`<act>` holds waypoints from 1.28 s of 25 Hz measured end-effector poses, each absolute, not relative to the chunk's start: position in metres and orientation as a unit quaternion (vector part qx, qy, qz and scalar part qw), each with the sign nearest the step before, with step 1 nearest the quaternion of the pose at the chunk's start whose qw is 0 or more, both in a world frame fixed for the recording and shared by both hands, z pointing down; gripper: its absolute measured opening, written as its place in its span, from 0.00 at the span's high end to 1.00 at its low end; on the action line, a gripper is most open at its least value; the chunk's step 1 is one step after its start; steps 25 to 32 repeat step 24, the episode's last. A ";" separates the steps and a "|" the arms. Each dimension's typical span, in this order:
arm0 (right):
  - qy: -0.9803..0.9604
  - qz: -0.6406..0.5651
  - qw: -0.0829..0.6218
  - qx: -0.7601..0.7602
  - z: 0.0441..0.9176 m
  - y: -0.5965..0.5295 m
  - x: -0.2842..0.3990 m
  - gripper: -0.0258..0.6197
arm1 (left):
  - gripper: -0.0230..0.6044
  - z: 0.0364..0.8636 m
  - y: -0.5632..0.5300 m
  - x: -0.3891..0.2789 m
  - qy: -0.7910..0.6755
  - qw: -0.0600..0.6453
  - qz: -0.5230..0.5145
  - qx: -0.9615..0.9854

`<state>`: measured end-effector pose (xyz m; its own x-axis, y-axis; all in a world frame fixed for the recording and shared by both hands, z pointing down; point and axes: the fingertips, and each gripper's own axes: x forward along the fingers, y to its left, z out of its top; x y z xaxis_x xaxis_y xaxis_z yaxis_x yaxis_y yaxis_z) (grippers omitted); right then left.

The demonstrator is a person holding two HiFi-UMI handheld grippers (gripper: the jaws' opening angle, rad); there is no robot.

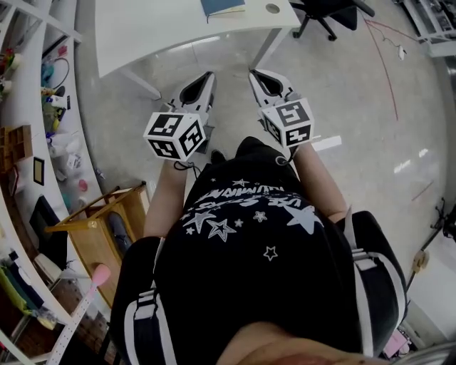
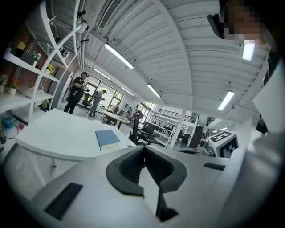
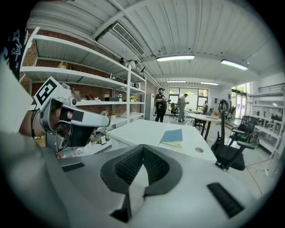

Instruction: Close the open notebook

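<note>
White table [image 1: 142, 28] holds the notebook [image 1: 222, 7], well beyond left gripper [image 1: 207, 75] and right gripper [image 1: 254, 74], both closed empty.

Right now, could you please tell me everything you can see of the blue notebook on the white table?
The notebook is thin and rectangular, with a plain blue cover that looks like card or paper. It lies flat and appears shut, cover up, with a pale yellowish strip of pages showing along its near edge. It rests on the white table, towards the end that has a round cable hole. Only the tabletop touches it; nothing lies on it.
</note>
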<state>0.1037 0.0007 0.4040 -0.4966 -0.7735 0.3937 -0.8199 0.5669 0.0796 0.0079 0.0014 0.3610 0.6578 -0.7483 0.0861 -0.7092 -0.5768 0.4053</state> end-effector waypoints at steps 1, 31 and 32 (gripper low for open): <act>-0.863 0.058 0.195 0.463 0.403 0.002 0.108 0.95 | 0.94 0.358 0.005 0.011 -0.411 0.202 -0.048 0.888; -0.890 0.052 0.166 0.422 0.397 0.123 0.191 0.95 | 0.94 0.345 0.137 0.086 -0.464 0.175 -0.050 0.867; -0.890 0.052 0.166 0.422 0.397 0.123 0.191 0.95 | 0.94 0.345 0.137 0.086 -0.464 0.175 -0.050 0.867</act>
